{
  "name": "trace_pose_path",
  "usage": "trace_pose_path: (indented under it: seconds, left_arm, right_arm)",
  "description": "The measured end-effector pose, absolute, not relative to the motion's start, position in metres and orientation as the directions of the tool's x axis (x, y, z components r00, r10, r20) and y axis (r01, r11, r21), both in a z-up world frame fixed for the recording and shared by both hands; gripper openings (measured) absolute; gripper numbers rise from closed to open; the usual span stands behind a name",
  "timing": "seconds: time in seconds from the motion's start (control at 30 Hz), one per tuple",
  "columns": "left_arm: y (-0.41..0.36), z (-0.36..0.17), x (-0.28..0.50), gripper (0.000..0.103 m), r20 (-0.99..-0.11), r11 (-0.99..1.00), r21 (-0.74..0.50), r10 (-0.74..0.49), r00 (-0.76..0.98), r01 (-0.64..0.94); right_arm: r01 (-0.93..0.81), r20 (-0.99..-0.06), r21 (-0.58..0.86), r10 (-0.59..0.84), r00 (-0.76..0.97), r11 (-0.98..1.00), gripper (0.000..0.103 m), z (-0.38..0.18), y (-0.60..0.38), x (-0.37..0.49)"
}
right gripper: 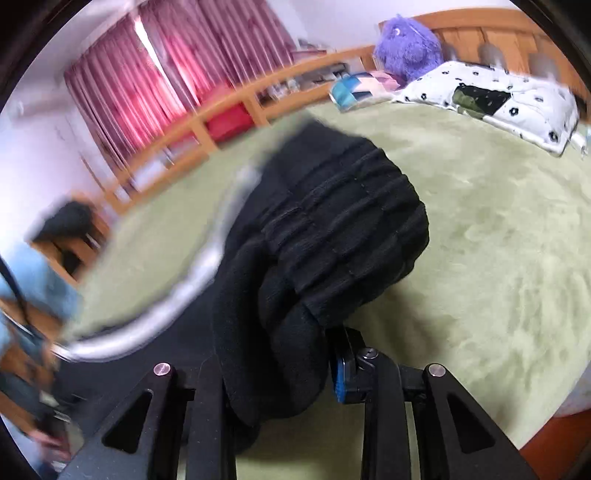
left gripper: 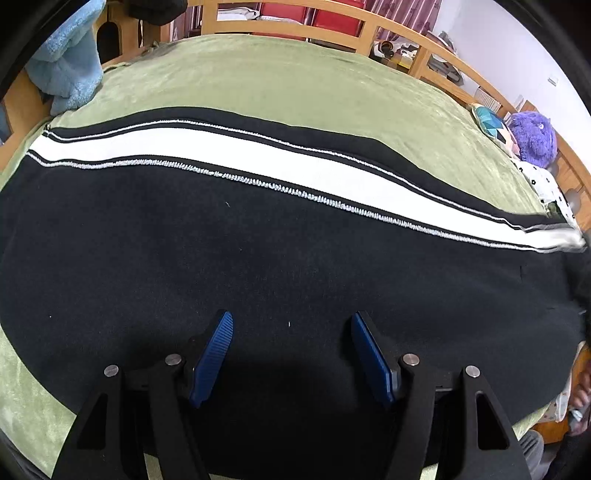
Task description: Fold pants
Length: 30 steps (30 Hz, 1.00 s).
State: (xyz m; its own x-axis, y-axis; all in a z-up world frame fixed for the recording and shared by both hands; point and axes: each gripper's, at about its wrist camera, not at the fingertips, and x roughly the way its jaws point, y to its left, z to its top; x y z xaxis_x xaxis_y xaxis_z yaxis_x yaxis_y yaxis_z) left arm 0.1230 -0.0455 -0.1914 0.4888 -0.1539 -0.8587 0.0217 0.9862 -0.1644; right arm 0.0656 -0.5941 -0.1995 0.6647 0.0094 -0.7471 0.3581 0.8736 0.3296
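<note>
1. Spread flat across the green blanket [left gripper: 280, 74], the black pants [left gripper: 258, 266] lie lengthwise in the left wrist view, their white side stripe [left gripper: 229, 155] edged with pale stitching and running from left to right.
2. Low over the black cloth hangs the left gripper [left gripper: 291, 350]; its blue pads [left gripper: 214, 354] stand well apart with only flat fabric showing between them, and nothing is pinched.
3. On the other side, the right gripper [right gripper: 280, 369] is clamped on the waistband [right gripper: 340, 221] end of the pants; the ribbed elastic bunches up and spills over the jaws, hiding the left finger, while the blue pad of the right finger [right gripper: 341, 376] presses against the fold of cloth.
4. The gathered waistband is lifted above the blanket in the right wrist view, and the white stripe [right gripper: 184, 288] trails off to the left, badly blurred.
5. At the head of the bed sit a purple plush toy [right gripper: 406, 48], a white pillow with black flowers [right gripper: 491, 99] and a blue patterned cushion [right gripper: 351, 88].
6. A wooden bed rail [left gripper: 369, 29] borders the far side, with red curtains [right gripper: 155, 74] behind it.
7. A light blue fluffy cloth [left gripper: 70, 59] hangs at the far left corner of the bed.
</note>
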Motion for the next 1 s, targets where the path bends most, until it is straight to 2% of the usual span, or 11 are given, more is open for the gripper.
trace_pose_path:
  seconds: [0.03, 0.1, 0.13, 0.2, 0.33, 0.47, 0.57, 0.63, 0.7, 0.87, 1.0]
  left_arm:
    - [-0.047, -0.190, 0.121, 0.065, -0.859, 0.986, -0.164, -0.157, 0.487, 0.029]
    - [-0.047, -0.185, 0.118, 0.065, -0.854, 0.982, -0.182, -0.184, 0.487, 0.050]
    - [-0.045, -0.182, 0.116, 0.065, -0.850, 0.979, -0.195, -0.196, 0.490, 0.054]
    - [-0.038, -0.178, 0.113, 0.065, -0.843, 0.974, -0.221, -0.220, 0.492, 0.056]
    - [-0.045, -0.168, 0.105, 0.065, -0.801, 0.946, -0.295, -0.322, 0.505, 0.136]
    - [-0.060, -0.175, 0.102, 0.065, -0.798, 0.931, -0.317, -0.365, 0.479, 0.182]
    - [-0.055, -0.174, 0.098, 0.065, -0.785, 0.918, -0.343, -0.396, 0.476, 0.198]
    - [-0.052, -0.169, 0.093, 0.065, -0.770, 0.905, -0.362, -0.425, 0.476, 0.222]
    - [-0.052, -0.168, 0.093, 0.065, -0.775, 0.899, -0.359, -0.437, 0.458, 0.251]
    - [-0.061, -0.163, 0.091, 0.065, -0.733, 0.852, -0.412, -0.520, 0.438, 0.322]
    - [-0.112, -0.176, 0.095, 0.066, -0.726, 0.792, -0.471, -0.598, 0.339, 0.389]
  right_arm:
    - [0.390, -0.788, 0.338, 0.031, 0.615, 0.856, 0.039, -0.217, -0.599, 0.071]
    - [0.410, -0.780, 0.387, 0.057, 0.623, 0.826, 0.044, -0.227, -0.604, 0.063]
    - [0.418, -0.777, 0.363, 0.022, 0.630, 0.833, 0.054, -0.218, -0.602, 0.055]
    - [0.464, -0.776, 0.265, -0.099, 0.623, 0.846, 0.061, -0.199, -0.591, 0.038]
    - [0.404, -0.719, 0.248, -0.112, 0.686, 0.880, 0.062, -0.162, -0.545, 0.015]
    - [0.139, -0.690, 0.304, 0.117, 0.714, 0.943, 0.061, -0.162, -0.459, 0.031]
    - [0.016, -0.729, 0.238, 0.167, 0.664, 0.971, 0.061, -0.185, -0.404, 0.048]
    - [0.034, -0.797, 0.128, 0.083, 0.598, 0.991, 0.062, -0.220, -0.380, 0.069]
    - [0.073, -0.785, 0.118, 0.048, 0.618, 0.990, 0.062, -0.228, -0.376, 0.074]
    - [0.135, -0.754, 0.317, 0.162, 0.637, 0.939, 0.058, -0.200, -0.395, 0.065]
    - [0.177, -0.757, 0.249, 0.077, 0.649, 0.952, 0.058, -0.192, -0.392, 0.051]
